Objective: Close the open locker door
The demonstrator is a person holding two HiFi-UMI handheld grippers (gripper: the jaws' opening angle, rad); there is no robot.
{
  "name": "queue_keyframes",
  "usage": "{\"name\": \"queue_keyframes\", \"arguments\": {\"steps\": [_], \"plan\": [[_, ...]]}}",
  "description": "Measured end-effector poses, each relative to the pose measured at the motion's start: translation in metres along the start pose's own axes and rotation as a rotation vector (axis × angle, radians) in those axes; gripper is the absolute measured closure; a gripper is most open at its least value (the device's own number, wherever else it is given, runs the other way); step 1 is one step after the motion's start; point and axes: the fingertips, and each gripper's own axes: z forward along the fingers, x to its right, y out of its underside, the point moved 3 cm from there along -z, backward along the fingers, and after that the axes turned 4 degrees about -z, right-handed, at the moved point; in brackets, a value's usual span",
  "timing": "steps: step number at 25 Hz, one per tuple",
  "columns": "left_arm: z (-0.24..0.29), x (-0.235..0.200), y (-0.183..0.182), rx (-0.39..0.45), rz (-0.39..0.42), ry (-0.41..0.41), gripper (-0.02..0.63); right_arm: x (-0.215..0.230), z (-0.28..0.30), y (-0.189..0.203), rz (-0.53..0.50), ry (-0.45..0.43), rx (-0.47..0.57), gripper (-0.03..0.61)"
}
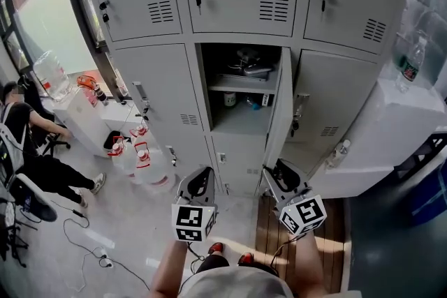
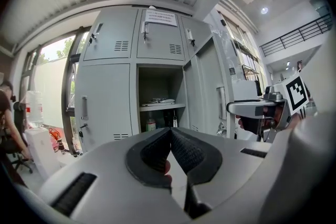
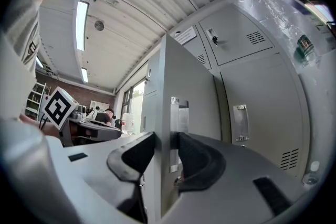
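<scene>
The grey locker bank has one open compartment [image 1: 241, 91] with a shelf of small items. Its door [image 1: 281, 108] swings out to the right, edge toward me. My right gripper [image 1: 276, 174] straddles that door's free edge. In the right gripper view the door [image 3: 181, 97] runs between the jaws, and my right gripper [image 3: 165, 147] has both pads against it, beside the handle plate. My left gripper [image 1: 202, 174] hangs in front of the lockers, left of the door and touching nothing. In the left gripper view my left gripper [image 2: 169, 131] has its pads meeting at the tips, with nothing held.
Water bottles [image 1: 136, 153] stand on the floor at the left locker's foot. A seated person [image 1: 28, 143] and loose cables [image 1: 91, 248] are farther left. A white cabinet [image 1: 391, 129] with a bottle [image 1: 413, 59] on it stands right of the lockers.
</scene>
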Motion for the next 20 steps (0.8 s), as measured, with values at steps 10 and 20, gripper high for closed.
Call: {"name": "queue_keyframes", "arguments": {"steps": [10, 20], "plan": [[-0.021, -0.028, -0.001, 0.005, -0.006, -0.097, 0.592, -0.018, 0.024, 0.000, 0.005, -0.079, -0.005, 0.437], [-0.014, -0.059, -0.001, 0.007, -0.008, -0.113, 0.592, -0.036, 0.061, 0.001, 0.005, -0.104, -0.019, 0.453]]}}
